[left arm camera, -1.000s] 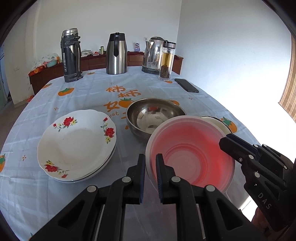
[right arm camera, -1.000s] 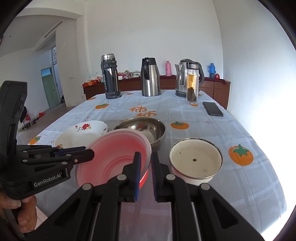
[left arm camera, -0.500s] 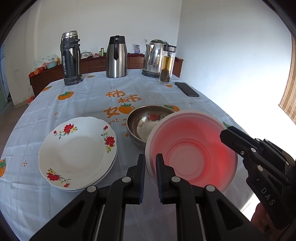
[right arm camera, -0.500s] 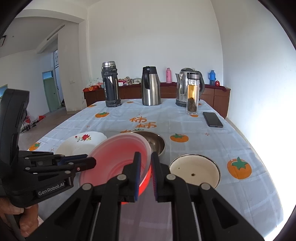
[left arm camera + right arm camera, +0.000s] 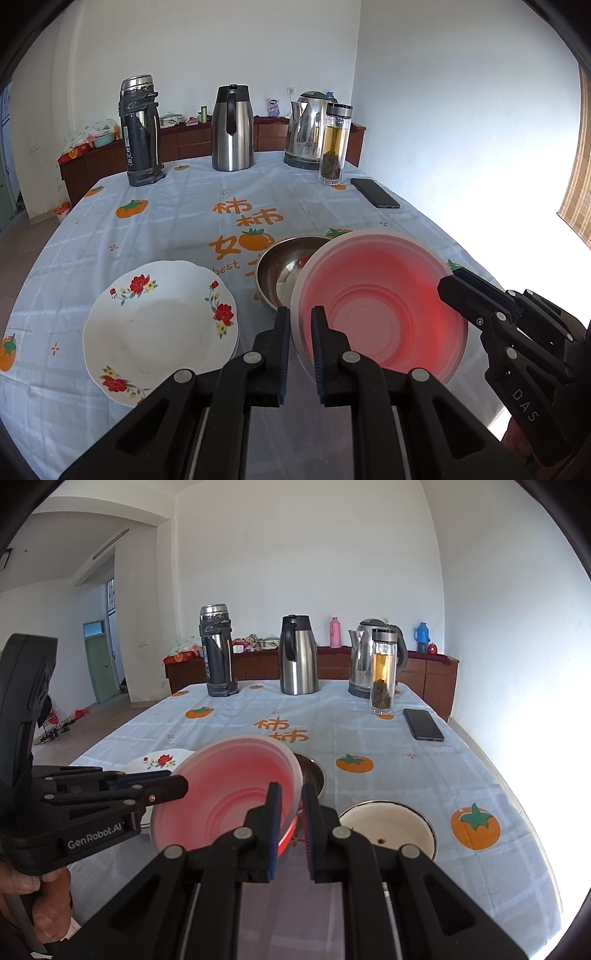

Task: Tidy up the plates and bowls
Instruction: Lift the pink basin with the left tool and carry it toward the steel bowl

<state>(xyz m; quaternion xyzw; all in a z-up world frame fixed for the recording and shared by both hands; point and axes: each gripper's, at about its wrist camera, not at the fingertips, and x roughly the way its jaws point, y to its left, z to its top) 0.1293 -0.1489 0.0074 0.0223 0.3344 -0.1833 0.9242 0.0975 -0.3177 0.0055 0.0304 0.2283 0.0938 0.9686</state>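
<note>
While both grippers tilt downward, the left gripper (image 5: 298,321) and right gripper (image 5: 291,797) each clench opposite rims of one red bowl (image 5: 376,310), lifted above the table (image 5: 166,221). Beyond lie one steel bowl (image 5: 280,269), one enamel bowl (image 5: 388,827) and stacked floral plates (image 5: 159,325); the tablecloth's middle lies bare.

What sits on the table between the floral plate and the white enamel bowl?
The steel bowl, mostly hidden behind the held red bowl; the right wrist view shows all of it.
</note>
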